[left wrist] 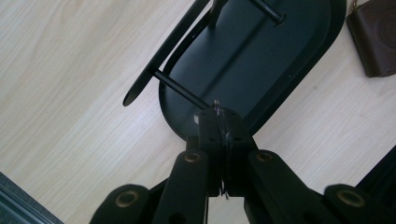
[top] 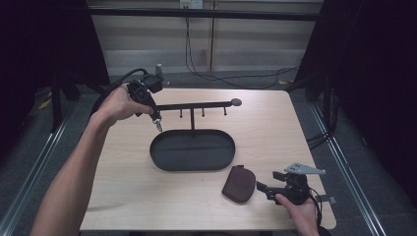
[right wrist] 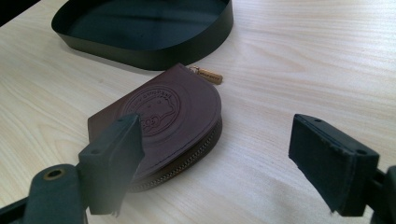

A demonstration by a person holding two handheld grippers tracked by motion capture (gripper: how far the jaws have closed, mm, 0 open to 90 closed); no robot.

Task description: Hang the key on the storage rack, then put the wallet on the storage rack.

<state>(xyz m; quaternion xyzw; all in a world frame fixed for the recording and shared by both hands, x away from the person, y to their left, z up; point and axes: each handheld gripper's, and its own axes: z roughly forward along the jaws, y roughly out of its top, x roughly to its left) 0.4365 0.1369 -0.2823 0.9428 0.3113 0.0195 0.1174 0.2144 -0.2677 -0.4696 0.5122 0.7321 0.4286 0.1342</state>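
Two tongs in my hands, catalogued from the held item outward:

Held item: a small silvery metal key ring or clasp (left wrist: 218,109), thin, pinched edge-on; its exact form is too small for me to tell. In the high view it hangs at the tip of my left tongs (top: 158,124), just above the back left rim of the tray.

Left tongs: (left wrist: 219,122) jaws pressed together on that metal piece; its upper end sticks out past the tips. My left hand (top: 118,104) carries them tilted downward, near the left end of the stand's bar.

Stand: a black metal hook stand (top: 196,105) with a thin horizontal bar, short pegs hanging beneath it, and a round flat end at the right. Its post rises from the back of the tray.

Tray: a black oval metal tray with a low wall (top: 169,164), at the middle of the table. Its floor is bare.

Pouch: a dark brown leather coin pouch (right wrist: 163,116), rounded, zipped, with a stamped circular emblem and a small brass zip pull. It lies flat, near the tray's right front end.

Right tongs: (right wrist: 219,161) jaws standing wide apart, gripping nothing. The pouch lies just ahead of my left-hand jaw; whether it touches I cannot tell.

Table: a pale wooden tabletop (top: 275,128).
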